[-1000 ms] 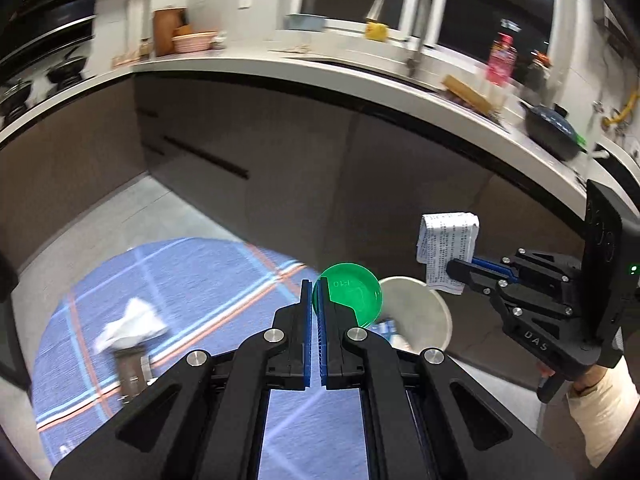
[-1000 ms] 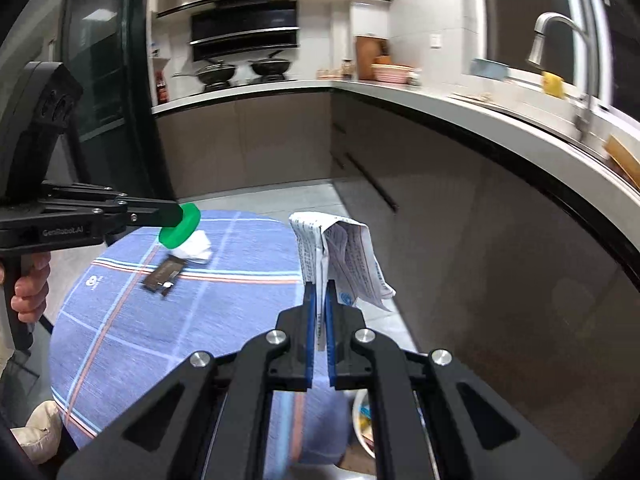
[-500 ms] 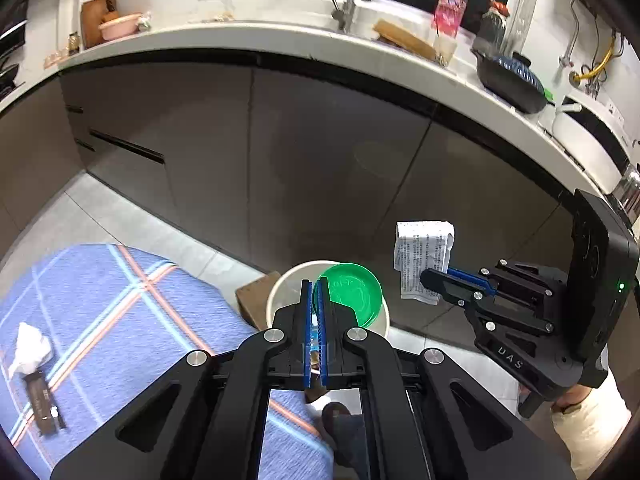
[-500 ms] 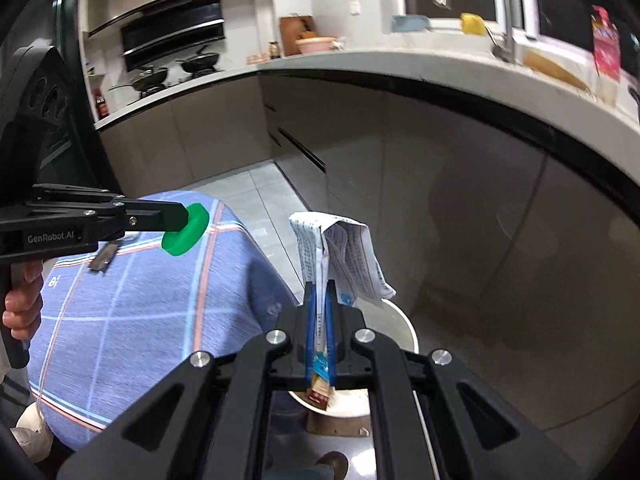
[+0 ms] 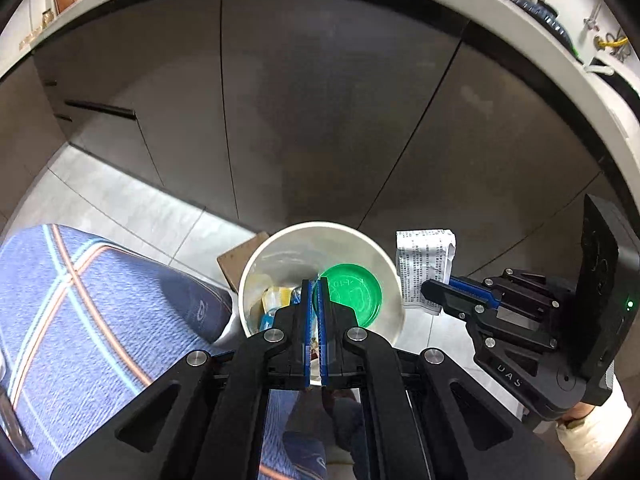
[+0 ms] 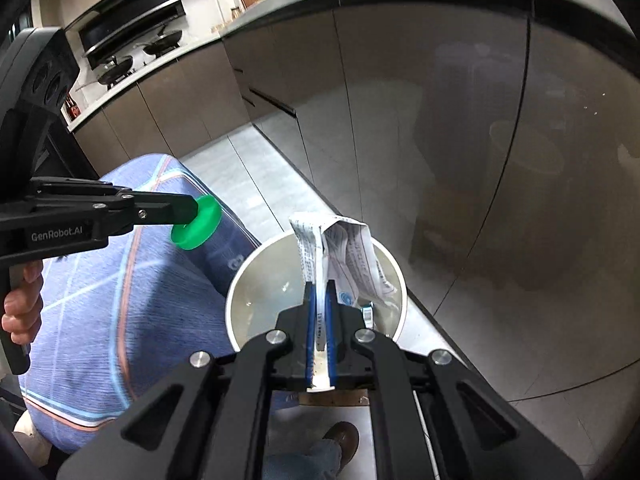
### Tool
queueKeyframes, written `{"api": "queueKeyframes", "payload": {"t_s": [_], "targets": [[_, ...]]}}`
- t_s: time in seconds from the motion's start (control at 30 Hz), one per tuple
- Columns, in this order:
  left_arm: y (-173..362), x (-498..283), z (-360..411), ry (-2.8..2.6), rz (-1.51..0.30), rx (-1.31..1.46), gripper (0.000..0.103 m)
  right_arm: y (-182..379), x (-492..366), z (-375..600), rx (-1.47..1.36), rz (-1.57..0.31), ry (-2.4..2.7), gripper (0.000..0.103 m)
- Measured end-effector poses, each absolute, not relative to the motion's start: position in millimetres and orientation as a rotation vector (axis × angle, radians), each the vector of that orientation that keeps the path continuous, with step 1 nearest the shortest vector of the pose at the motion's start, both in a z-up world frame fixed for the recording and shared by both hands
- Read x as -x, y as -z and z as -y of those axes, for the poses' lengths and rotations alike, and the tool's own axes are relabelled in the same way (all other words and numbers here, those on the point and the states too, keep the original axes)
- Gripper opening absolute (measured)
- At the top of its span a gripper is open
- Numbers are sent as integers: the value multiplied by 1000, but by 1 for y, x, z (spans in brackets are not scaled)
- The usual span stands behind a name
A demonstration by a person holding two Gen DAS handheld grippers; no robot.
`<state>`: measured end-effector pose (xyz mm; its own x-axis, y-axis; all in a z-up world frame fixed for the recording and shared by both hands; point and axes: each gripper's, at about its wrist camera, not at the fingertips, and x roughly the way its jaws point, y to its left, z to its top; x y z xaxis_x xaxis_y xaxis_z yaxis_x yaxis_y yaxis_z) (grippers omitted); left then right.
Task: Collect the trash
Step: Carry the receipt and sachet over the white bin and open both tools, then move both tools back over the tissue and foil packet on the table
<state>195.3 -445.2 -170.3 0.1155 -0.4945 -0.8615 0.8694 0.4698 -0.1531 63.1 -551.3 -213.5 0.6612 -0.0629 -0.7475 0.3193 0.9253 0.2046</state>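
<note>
A white round trash bin [image 5: 256,268] [image 6: 236,292] stands on the tiled floor by the dark cabinets, with wrappers lying inside it. My left gripper [image 5: 316,286] [image 6: 192,214] is shut on the rim of a green plastic lid [image 5: 352,292] [image 6: 198,222], held over the bin's mouth in the left wrist view. My right gripper [image 6: 319,286] [image 5: 426,290] is shut on a folded printed paper [image 6: 348,252] [image 5: 424,264], which hangs above the bin's right rim. Both grippers point steeply down.
A table with a blue plaid cloth [image 5: 80,320] [image 6: 100,300] sits left of the bin. A brown cardboard piece [image 5: 236,258] lies behind the bin. Dark cabinet fronts [image 5: 320,100] rise close behind. A person's shoe [image 6: 340,442] is on the floor below.
Both grippers came down and across from over the table toward the bin, tilting more downward. The lid and paper stayed gripped. The bin now fills the middle of both views.
</note>
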Motion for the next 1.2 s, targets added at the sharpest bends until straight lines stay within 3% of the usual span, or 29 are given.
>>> {"api": "queueKeyframes", "payload": {"t_s": [0.47, 0.6, 0.67, 0.7, 0.93, 1.13, 1.2], "targets": [[232, -218, 472, 977, -1127, -496, 2, 270, -107, 555, -325, -926, 176, 6], [239, -220, 473, 965, -1134, -504, 4, 275, -112, 554, -298, -924, 171, 16], [240, -221, 474, 955, -1117, -503, 18, 276, -113, 552, -281, -919, 164, 29], [239, -220, 473, 951, -1105, -503, 29, 275, -112, 551, -275, -917, 162, 35], [221, -219, 465, 929, -1053, -444, 68, 274, -107, 547, -233, -904, 151, 51], [207, -223, 459, 899, -1019, -397, 91, 267, -100, 545, -213, -886, 144, 78], [201, -224, 457, 895, -1012, -382, 95, 263, -99, 541, -208, -878, 139, 94]]}}
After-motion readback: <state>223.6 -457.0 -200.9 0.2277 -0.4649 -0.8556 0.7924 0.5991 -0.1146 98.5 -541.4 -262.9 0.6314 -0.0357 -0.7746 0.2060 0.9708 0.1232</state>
